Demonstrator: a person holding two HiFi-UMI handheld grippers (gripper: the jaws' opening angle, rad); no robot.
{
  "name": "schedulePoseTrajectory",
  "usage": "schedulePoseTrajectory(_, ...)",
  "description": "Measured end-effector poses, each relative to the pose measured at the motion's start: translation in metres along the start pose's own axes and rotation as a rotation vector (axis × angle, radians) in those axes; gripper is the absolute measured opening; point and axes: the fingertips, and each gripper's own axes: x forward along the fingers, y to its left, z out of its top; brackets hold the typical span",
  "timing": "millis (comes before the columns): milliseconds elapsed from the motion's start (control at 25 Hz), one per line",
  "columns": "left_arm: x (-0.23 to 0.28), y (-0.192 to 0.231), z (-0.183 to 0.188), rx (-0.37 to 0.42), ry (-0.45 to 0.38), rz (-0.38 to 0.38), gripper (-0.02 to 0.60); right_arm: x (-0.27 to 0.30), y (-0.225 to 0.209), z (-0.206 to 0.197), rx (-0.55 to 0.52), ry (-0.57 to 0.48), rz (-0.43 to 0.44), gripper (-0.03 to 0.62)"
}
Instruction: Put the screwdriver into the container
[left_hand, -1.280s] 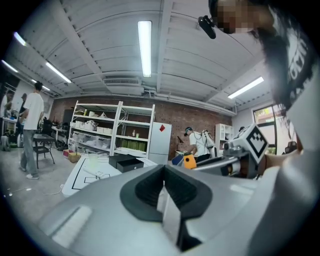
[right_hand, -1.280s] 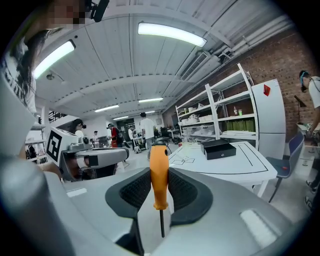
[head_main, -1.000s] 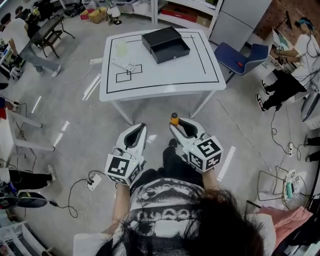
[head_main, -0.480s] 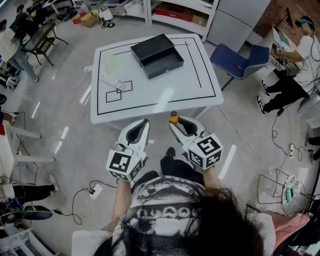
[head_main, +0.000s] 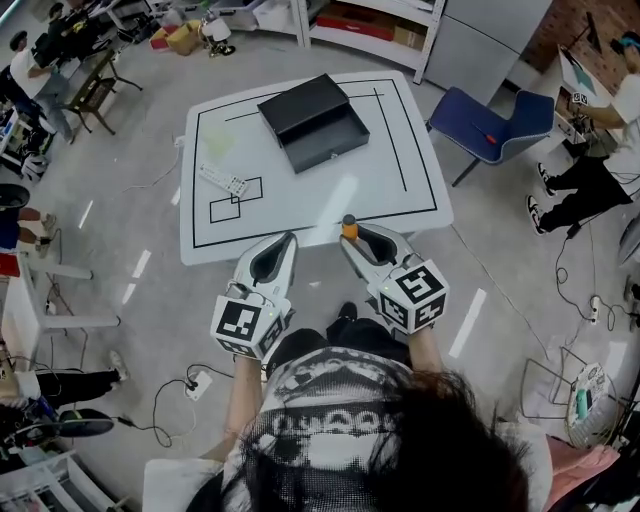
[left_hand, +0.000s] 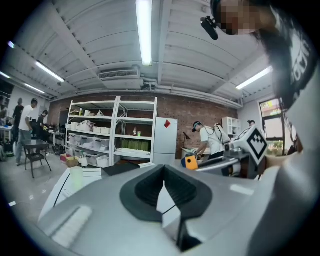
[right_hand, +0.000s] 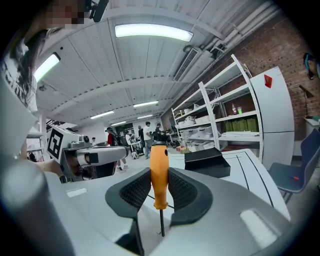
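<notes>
Both grippers now reach the near edge of the table (head_main: 400, 190), which lay well ahead a second ago. The right gripper (right_hand: 159, 187) is clamped on the screwdriver (right_hand: 158, 172) by its orange handle, the thin shaft pointing back between the jaws (a steady carrying hold, I judge). The left gripper (left_hand: 162, 192) has its jaws together on nothing, probably just held clear. Well apart, further up the table, the black box (head_main: 313, 118) lies open and looks empty.

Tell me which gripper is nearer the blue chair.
Right. The right gripper, holding the screwdriver, has the blue chair ahead to its right; the left gripper is farther left.
</notes>
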Motion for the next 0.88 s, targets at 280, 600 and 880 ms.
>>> schedulePoseTrajectory(280,0.015,0.004,-0.005,-0.004,0.031,0.009,0.0,0.008,-0.009,-0.004,0.022,0.008,0.025,0.112)
schedulePoseTrajectory(600,0.032,-0.004,-0.001,-0.002,0.033,-0.018,0.0,0.008,-0.024,-0.001,0.032,0.002,0.015,0.112)
schedulePoseTrajectory(880,0.04,0.015,-0.008,-0.013,0.053,-0.016,0.0,0.022,-0.039,-0.001,0.05,0.012,-0.015,0.112)
